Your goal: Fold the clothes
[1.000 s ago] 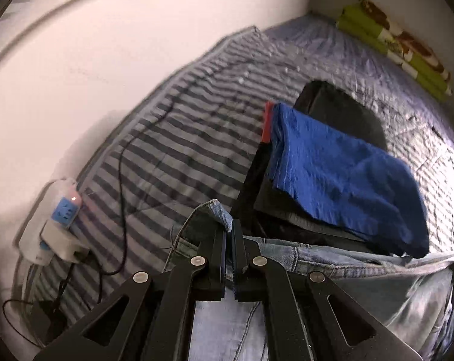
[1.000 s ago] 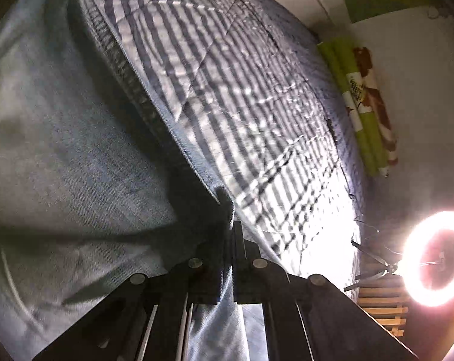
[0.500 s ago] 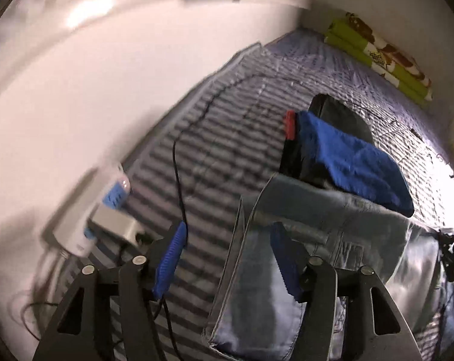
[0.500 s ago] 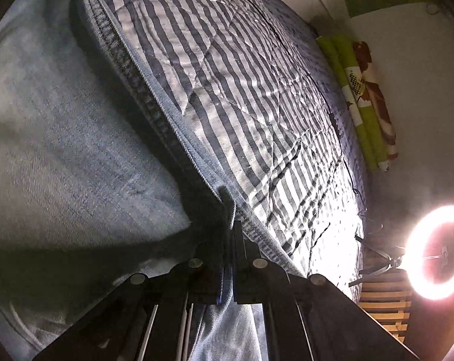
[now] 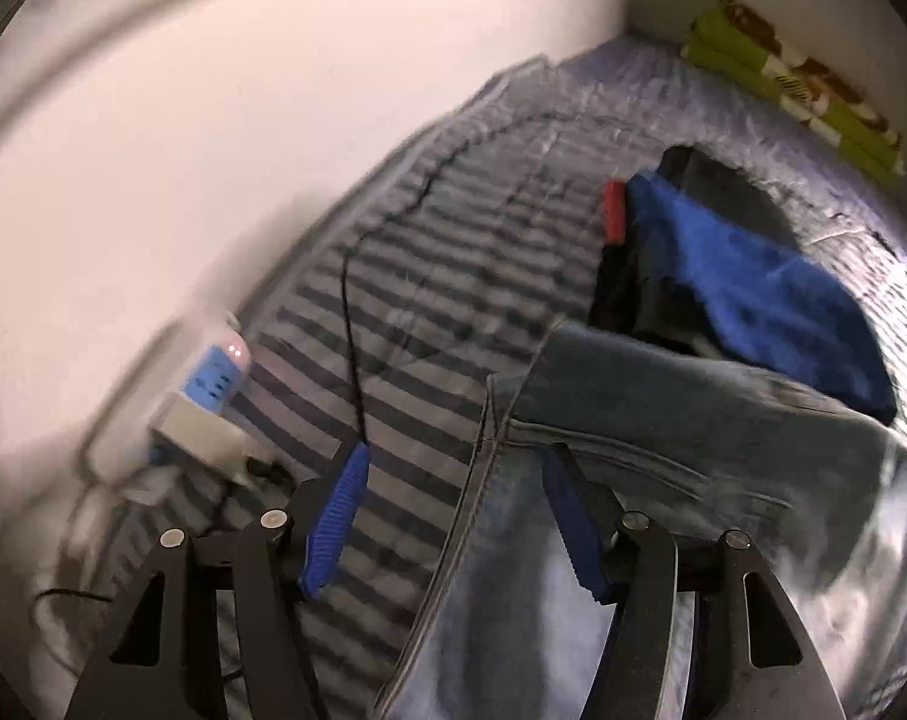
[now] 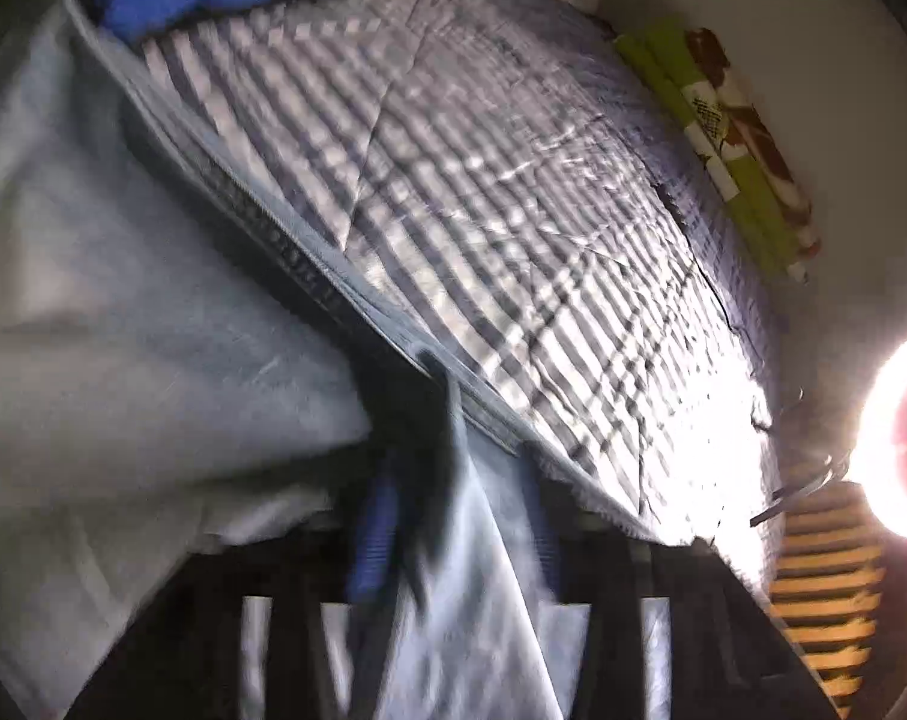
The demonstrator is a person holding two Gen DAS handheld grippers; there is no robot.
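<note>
**Striped bed, jeans loose under both claws**

Striped bed (image 5: 429, 300) fills both my views. My left claw (image 5: 453, 516) stands apart, nothing gripped; the jeans (image 5: 663, 420) lie from its right finger out toward 3 o'clock. My right claw (image 6: 459, 516) has just been opening, jaws apart, a jeans fold hanging between them. Blue garment (image 5: 765, 294) sits at 1 o'clock.
</note>
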